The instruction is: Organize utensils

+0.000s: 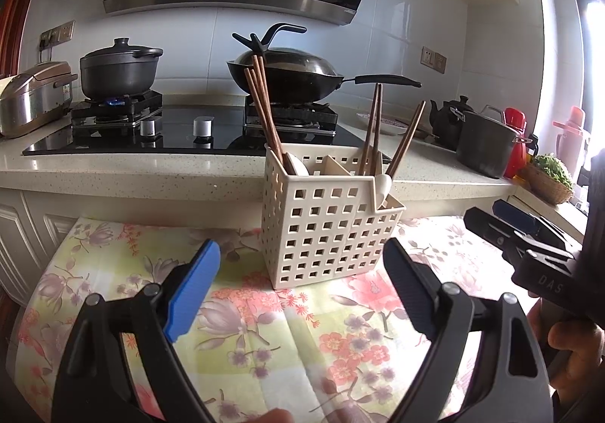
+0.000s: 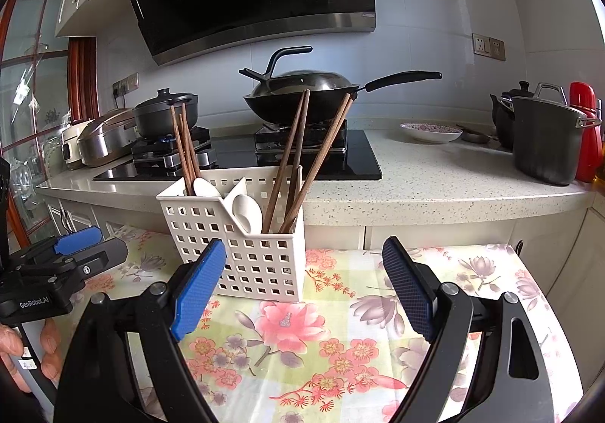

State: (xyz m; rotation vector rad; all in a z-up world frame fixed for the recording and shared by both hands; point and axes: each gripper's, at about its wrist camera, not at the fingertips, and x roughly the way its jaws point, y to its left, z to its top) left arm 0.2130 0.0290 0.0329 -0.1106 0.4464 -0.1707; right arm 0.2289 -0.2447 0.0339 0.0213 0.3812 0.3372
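The cream perforated plastic utensil caddy stands upright on the floral-clothed surface, holding brown wooden chopsticks and white ceramic spoons. The left tool and the right tool both gape wide, empty, just short of the caddy

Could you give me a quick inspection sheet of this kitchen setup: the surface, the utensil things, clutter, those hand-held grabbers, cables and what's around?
Surface: floral yellow-and-pink tablecloth.
Job's things: white perforated plastic utensil caddy stands on the cloth, holding brown wooden chopsticks and white ceramic spoons in separate compartments.
Clutter: nothing seen on the cloth.
Grippers: left gripper and right gripper both open, empty, short of the caddy.
Cables: nothing seen.
Surroundings: speckled countertop, black wok, lidded dark pot over a lit burner.
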